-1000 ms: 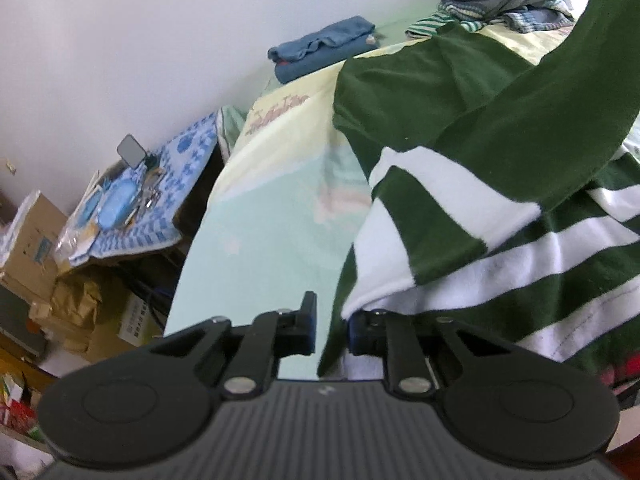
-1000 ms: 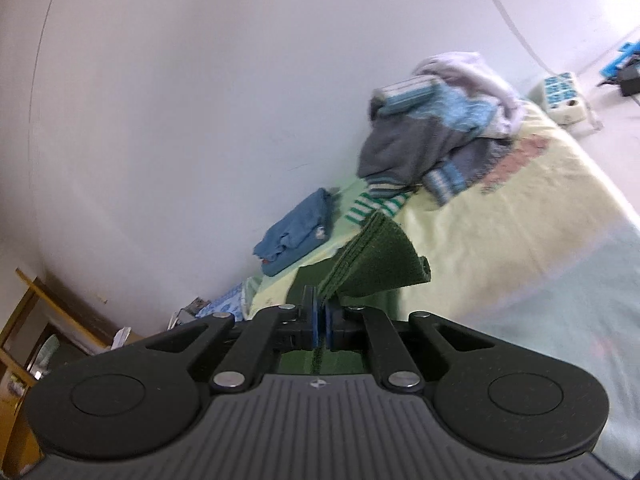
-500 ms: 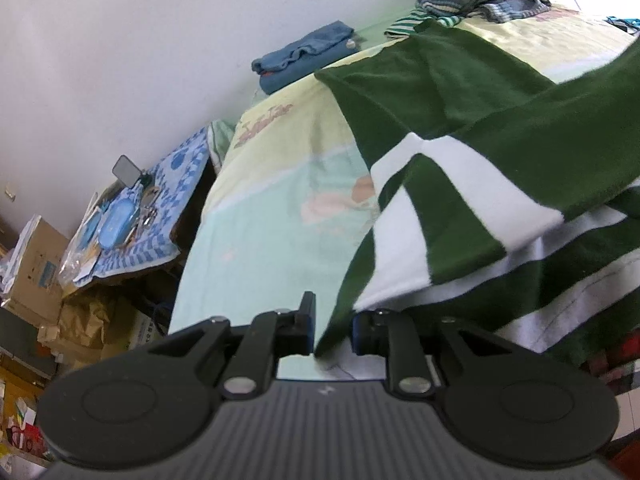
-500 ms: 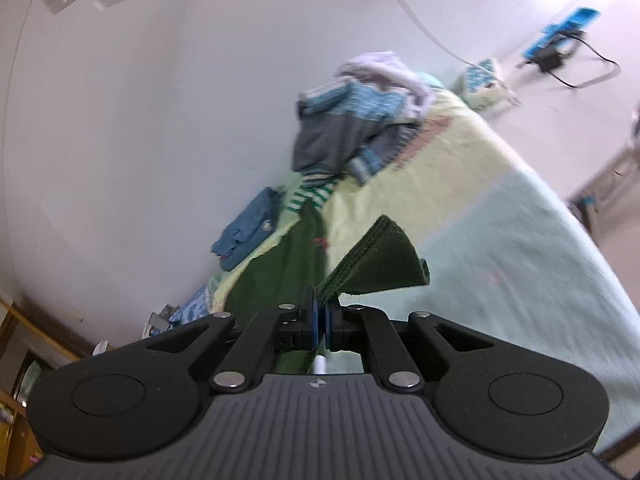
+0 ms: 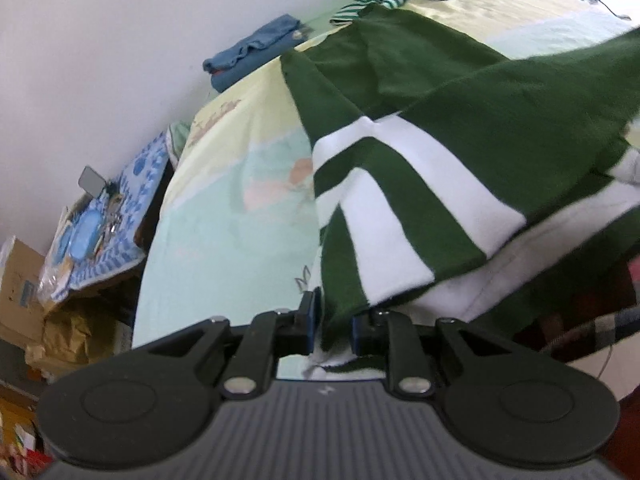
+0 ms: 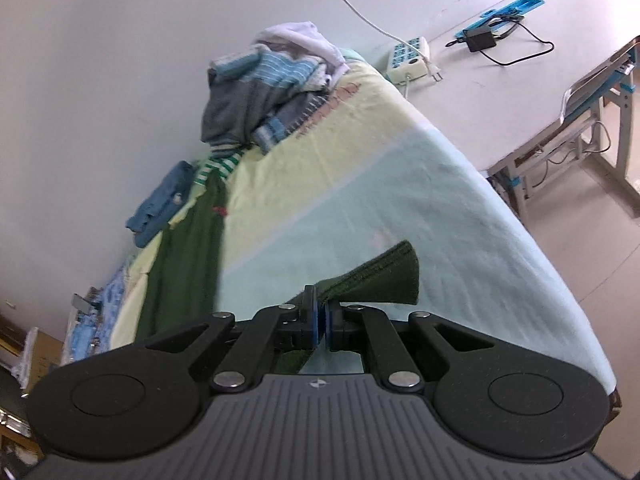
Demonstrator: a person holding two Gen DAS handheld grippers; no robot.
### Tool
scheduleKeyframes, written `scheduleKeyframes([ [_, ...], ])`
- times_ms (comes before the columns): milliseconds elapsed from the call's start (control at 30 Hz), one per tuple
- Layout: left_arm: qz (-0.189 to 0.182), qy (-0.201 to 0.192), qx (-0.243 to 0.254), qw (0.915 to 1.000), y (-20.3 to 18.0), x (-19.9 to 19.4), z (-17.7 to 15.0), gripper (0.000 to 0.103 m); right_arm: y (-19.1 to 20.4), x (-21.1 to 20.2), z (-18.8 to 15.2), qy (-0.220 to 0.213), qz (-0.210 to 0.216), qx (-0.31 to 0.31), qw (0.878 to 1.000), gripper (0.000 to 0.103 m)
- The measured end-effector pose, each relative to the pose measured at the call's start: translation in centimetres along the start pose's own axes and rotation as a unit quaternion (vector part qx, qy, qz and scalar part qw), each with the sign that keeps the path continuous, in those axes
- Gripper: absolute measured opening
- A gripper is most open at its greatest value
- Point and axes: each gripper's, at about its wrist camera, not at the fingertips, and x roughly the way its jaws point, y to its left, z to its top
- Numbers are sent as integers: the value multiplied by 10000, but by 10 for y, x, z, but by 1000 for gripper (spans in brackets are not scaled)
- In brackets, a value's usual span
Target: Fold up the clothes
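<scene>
right gripper (image 6: 322,322) clamped on sweater (image 5: 460,128) cuff, now lower over bed (image 6: 400,184) | left gripper (image 5: 333,322) part-open, gripping hem at near edge | sleeve fold landing

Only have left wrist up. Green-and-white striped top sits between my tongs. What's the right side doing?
Observer: The right tongs are shut on a ribbed dark green cuff of the same top, above the pale blue part of the bedspread.
Operator: Anything beyond that edge of the bed?
Observer: A white desk stands alongside, with a power strip on its near corner.
Operator: Anything else on it?
Observer: A black adapter with a trailing cable, next to a blue holder.
</scene>
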Motion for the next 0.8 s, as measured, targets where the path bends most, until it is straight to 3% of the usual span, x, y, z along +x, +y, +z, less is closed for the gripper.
scheduleKeyframes([
  [167,172,26,484,9987,-7,-1,-11,22,-4,11,0,28,-209,-59,9998,4],
  [233,70,104,626,9980,-2,-3,-18,22,-4,15,0,58,-314,-108,9994,4],
  [333,-277,115,535,9981,13,-13,-25,27,-4,21,1,123,-421,-198,9988,4],
  [400,-494,151,354,9980,27,-17,-26,40,-3,23,2,120,-459,-288,9985,4],
  [433,-584,125,252,9979,34,-19,-26,40,-1,23,3,58,-470,-372,9982,4],
  [567,-703,98,109,9974,44,-13,-19,48,2,26,10,-44,-499,-378,9980,4],
  [700,-714,85,361,9968,24,-4,-20,46,3,27,16,-194,-583,-318,9976,4],
  [767,-669,10,208,9975,25,-3,-18,46,2,32,17,-211,-674,-277,9971,4],
  [800,-660,34,97,9978,28,-2,-17,40,1,35,17,-193,-734,-256,9968,4],
])
